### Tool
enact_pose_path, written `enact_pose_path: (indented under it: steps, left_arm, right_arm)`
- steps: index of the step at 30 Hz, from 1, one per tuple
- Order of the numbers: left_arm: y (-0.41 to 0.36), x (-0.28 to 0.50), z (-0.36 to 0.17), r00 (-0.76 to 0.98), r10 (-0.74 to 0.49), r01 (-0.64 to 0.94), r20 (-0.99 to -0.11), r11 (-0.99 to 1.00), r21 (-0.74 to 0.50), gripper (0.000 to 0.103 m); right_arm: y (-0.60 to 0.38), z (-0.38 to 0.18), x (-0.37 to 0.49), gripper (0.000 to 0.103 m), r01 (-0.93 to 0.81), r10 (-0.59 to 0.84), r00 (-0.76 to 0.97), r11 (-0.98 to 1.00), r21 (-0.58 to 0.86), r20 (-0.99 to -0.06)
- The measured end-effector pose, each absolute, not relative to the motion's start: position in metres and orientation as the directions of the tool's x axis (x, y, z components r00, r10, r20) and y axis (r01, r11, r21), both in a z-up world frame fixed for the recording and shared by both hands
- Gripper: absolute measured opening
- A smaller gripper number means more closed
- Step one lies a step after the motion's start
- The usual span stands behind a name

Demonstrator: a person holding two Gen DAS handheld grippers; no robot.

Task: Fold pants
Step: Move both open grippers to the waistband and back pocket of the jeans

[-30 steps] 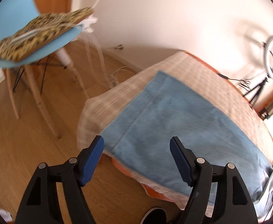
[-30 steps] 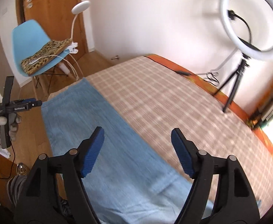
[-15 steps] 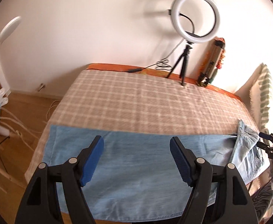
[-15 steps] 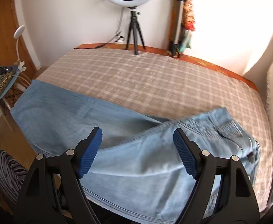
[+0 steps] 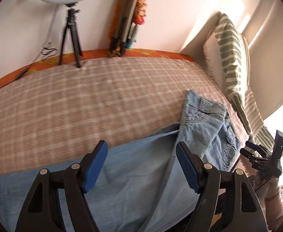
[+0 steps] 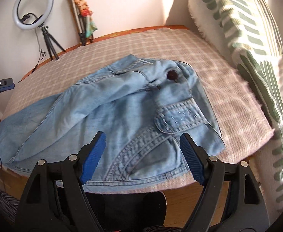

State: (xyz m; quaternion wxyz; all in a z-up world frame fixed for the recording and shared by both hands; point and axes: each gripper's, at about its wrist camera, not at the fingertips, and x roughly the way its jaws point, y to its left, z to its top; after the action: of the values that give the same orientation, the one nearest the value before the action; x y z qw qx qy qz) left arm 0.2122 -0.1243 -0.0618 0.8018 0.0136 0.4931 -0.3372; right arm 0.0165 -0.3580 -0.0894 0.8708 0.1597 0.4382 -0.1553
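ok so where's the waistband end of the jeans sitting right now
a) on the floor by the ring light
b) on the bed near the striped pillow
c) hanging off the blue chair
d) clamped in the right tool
b: the waistband end of the jeans, button showing, lies bunched on the checked bed cover close to the striped pillow, while the right tool hangs open above it, gripping nothing.

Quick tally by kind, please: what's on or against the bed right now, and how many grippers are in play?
Pants: 1
Striped pillow: 1
Ring light on tripod: 1
Folded tripod: 1
Grippers: 2, the left gripper and the right gripper, both open and empty
Total: 6
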Motion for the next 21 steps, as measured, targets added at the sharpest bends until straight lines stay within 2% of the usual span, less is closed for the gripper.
enact_pose_path:
  steps: [9, 21]
  left_arm:
    - [-0.269, 0.226, -0.103, 0.095, -0.570, 0.642, -0.816, 0.662, -0.388, 0.072]
    - [-0.335, 0.265, -0.163, -0.004, -0.565, 0.521, -0.825, 0.703, -0.484, 0.072]
  right_arm:
    - [-0.417, -0.112, -0.022, 0.081, 0.575, -0.168, 0.529, 0.791, 0.207, -0.832]
    - [-0.457, -0.132, -0.042, 0.081, 0.637, -0.172, 0.527, 0.728, 0.253, -0.832]
